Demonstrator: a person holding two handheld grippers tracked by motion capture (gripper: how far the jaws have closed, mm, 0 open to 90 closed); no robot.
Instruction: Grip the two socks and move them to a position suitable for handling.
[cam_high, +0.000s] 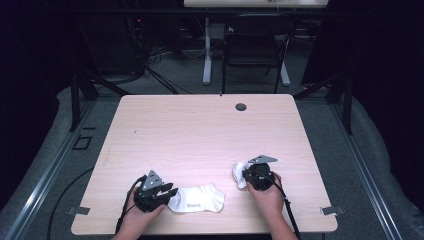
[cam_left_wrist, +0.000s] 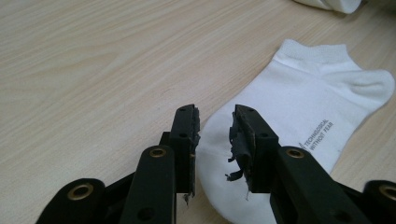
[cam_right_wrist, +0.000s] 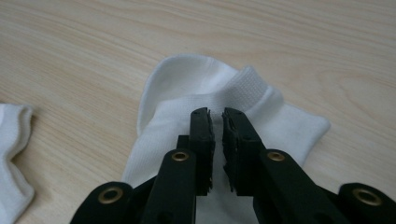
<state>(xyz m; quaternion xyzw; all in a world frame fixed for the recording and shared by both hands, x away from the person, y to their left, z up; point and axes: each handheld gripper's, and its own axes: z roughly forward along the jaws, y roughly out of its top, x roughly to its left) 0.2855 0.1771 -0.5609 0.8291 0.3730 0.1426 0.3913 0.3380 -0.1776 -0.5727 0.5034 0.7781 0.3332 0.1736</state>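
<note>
High view: two white cotton ankle socks lie on the pale wooden desk (cam_high: 200, 130). Left tongs (cam_left_wrist: 215, 122) stand parted over the flat sock (cam_left_wrist: 299, 126), not pinching. Right tongs (cam_right_wrist: 217, 122), narrowly parted, hover above the crumpled sock (cam_right_wrist: 210, 93), likely readying a pairing.

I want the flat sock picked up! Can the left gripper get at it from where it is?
Probably yes. The left gripper sits right at the toe end of the flat sock, jaws a little apart, and nothing lies between them on the table.
</note>
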